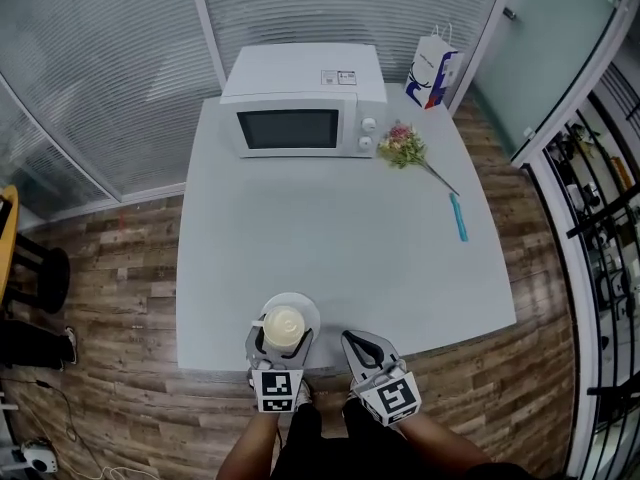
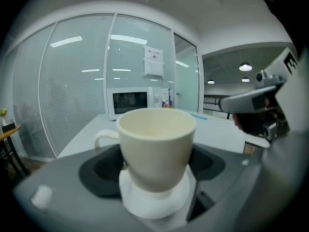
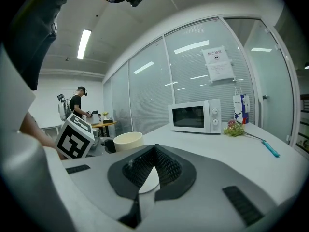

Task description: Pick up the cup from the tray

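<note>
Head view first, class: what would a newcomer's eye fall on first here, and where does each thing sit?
A cream cup sits on a round white tray at the near edge of the table, clasped at its sides by the left gripper. A white microwave stands at the far edge, with a small bunch of flowers just right of it. The right gripper hangs shut and empty beside the cup.

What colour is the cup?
The cup is a plain cream colour with no pattern. It shows best in the left gripper view.
</note>
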A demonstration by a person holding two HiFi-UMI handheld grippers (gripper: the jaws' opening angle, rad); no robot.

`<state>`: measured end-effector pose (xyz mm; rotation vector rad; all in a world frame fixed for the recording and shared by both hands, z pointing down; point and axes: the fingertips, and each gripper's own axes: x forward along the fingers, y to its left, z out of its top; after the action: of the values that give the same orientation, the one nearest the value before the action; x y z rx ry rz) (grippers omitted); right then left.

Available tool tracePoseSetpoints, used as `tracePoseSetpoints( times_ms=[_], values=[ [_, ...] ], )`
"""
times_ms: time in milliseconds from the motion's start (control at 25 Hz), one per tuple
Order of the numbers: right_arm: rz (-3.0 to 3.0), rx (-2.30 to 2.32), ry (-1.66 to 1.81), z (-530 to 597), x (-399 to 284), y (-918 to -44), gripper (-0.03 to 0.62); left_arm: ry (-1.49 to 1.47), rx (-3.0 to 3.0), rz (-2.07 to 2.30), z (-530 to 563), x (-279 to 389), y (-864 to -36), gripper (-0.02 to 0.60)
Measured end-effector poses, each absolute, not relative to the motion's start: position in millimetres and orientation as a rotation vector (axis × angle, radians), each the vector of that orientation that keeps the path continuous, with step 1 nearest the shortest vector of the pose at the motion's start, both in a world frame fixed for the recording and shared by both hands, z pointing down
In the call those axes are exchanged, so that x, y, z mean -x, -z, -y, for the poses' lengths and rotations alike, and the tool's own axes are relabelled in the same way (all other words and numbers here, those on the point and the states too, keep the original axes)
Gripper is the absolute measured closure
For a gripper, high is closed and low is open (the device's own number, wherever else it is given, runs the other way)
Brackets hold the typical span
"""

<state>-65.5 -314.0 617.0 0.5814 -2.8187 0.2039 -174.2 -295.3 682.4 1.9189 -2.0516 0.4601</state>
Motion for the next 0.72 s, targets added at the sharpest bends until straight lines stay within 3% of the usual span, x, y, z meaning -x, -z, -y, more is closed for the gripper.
tracePoseSetpoints(
  times_ms=[720],
  values=[
    [3.022,-0.574,0.024,313.1,60.7,-517.7,0.588,-0.36,-2.02,2.16,269.6,155.4,-558.7,0.164]
  ],
)
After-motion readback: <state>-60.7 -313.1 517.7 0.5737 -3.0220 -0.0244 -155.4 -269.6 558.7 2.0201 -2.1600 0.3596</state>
